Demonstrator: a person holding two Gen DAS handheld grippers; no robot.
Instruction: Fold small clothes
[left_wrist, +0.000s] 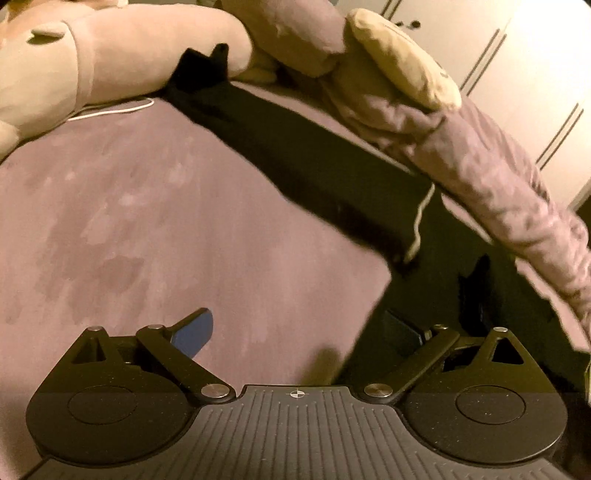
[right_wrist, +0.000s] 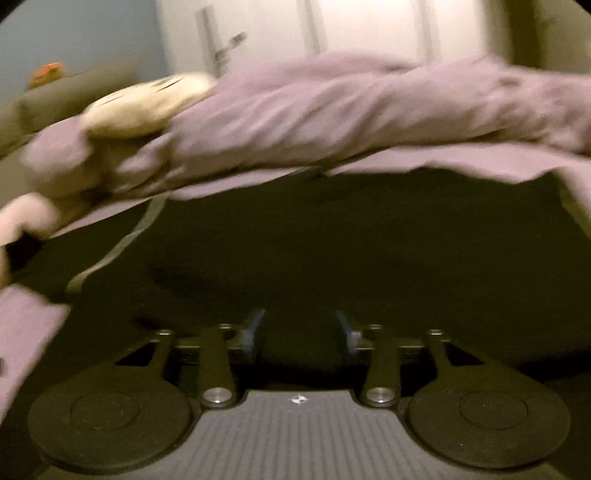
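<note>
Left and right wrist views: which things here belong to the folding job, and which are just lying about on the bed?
Belongs to the job:
- black garment with a white drawstring, spread on the bed
- left gripper, wide open
- right gripper, open over the dark cloth

Just lying about:
- pink plush toy
- bunched purple blanket
- beige cushion
- white cable

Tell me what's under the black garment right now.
The black garment lies on the mauve bedspread, which shows along its near edge. Its far edge runs under the bunched blanket; anything beneath the cloth is hidden.
</note>
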